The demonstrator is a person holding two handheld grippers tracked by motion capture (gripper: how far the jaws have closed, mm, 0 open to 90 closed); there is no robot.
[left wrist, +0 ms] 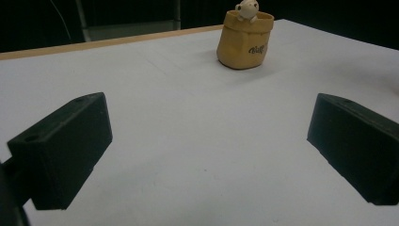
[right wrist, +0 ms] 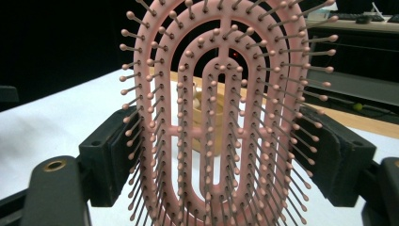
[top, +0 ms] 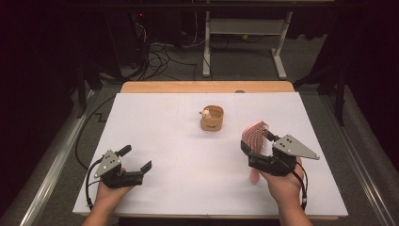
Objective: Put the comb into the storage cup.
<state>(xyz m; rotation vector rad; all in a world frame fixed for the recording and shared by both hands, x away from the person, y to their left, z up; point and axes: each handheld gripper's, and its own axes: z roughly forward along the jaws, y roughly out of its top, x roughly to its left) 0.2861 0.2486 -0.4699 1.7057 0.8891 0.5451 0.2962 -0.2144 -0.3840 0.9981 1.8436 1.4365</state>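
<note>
At the left we see our left gripper [top: 137,159] resting low on the white table [top: 188,155], its jaws spread wide with nothing between them. Toward the middle, farther back, stands a small tan pot [top: 212,118] with a little pale figure [top: 205,113] at its rim, well apart from both grippers. At the right, our right gripper [top: 258,146] is clamped on the sides of a pink hairbrush [top: 256,136], holding its head upright, bristles facing the gripper's camera, the handle pointing down beside the hand.
</note>
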